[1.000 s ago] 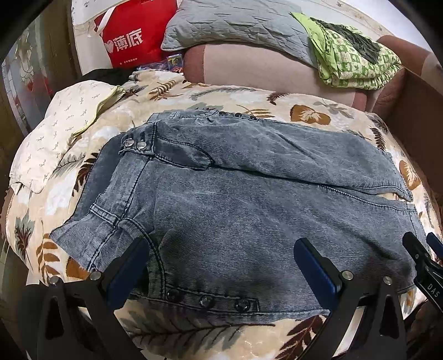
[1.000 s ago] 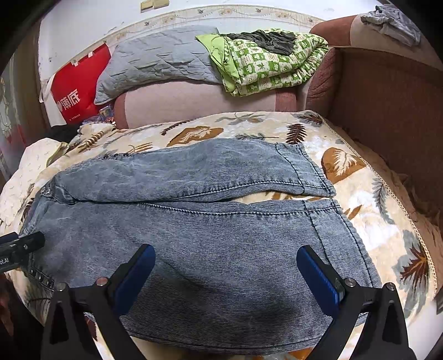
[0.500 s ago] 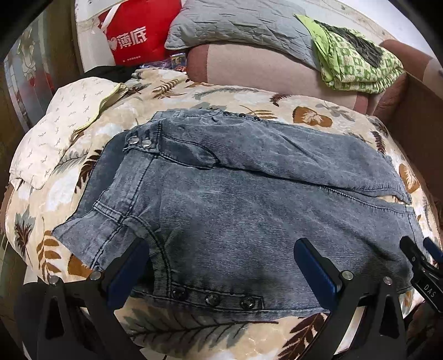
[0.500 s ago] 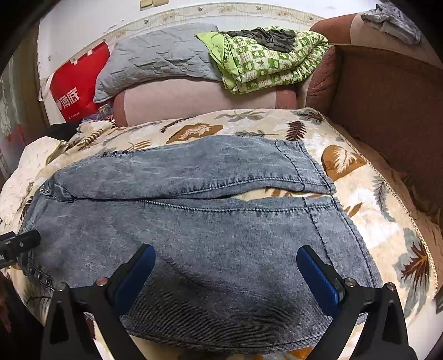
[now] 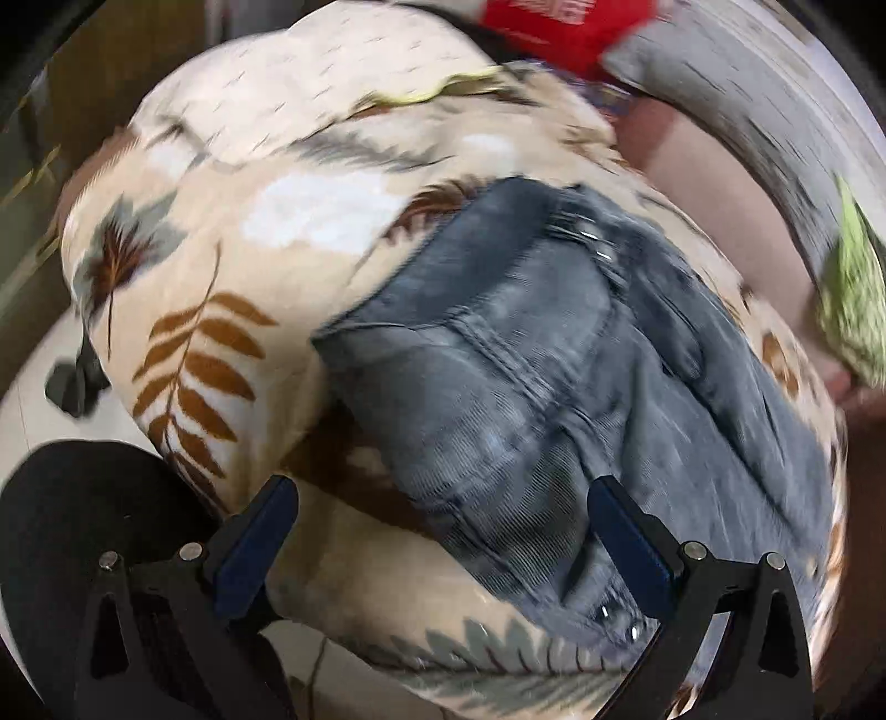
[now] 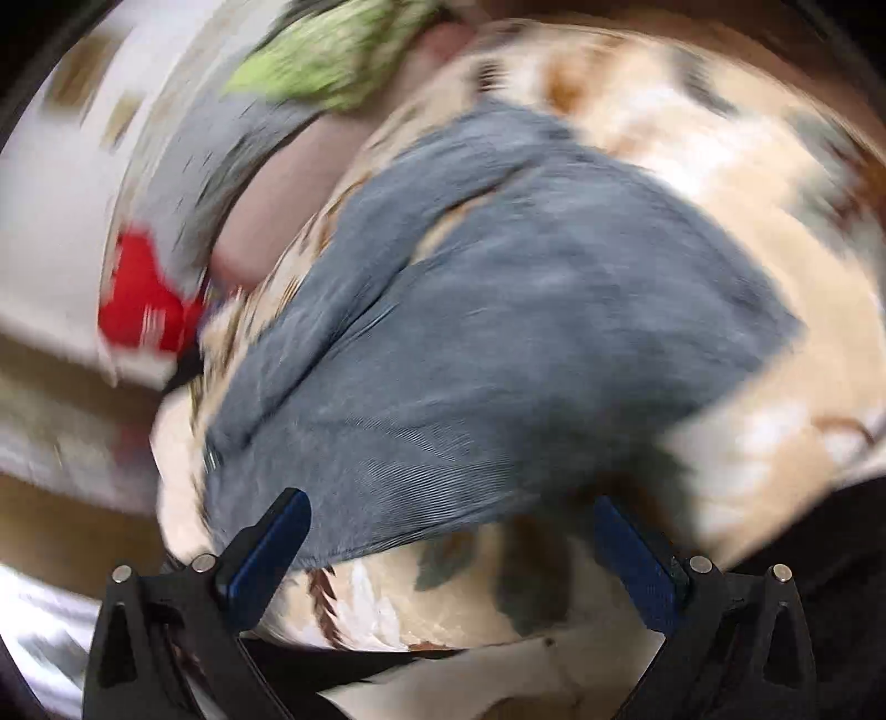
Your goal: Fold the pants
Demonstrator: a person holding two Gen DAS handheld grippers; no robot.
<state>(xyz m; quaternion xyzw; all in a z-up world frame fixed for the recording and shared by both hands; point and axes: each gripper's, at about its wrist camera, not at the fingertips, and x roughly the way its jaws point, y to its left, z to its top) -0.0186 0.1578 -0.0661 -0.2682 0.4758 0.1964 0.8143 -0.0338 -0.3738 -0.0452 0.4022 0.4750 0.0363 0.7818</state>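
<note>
The grey-blue denim pants point(image 5: 554, 376) lie flat on a leaf-print blanket point(image 5: 232, 288) on a bed. Both views are tilted and blurred. My left gripper point(image 5: 443, 531) is open and empty, hovering over the near waist corner of the pants, its right finger over the denim and its left over the blanket. In the right wrist view the pants point(image 6: 498, 332) spread across the middle. My right gripper point(image 6: 451, 545) is open and empty at the pants' near edge, close to the leg hems.
A red bag point(image 5: 565, 22) and a grey pillow point(image 5: 775, 88) lie at the head of the bed, with a green patterned cloth point(image 6: 332, 72) on the pink headboard. The bed's near edge and the floor point(image 5: 33, 399) show below left.
Both grippers have swung sharply outward and rolled: the left toward the waist end, the right toward the hem end. Both stay open; the pants have not moved.
</note>
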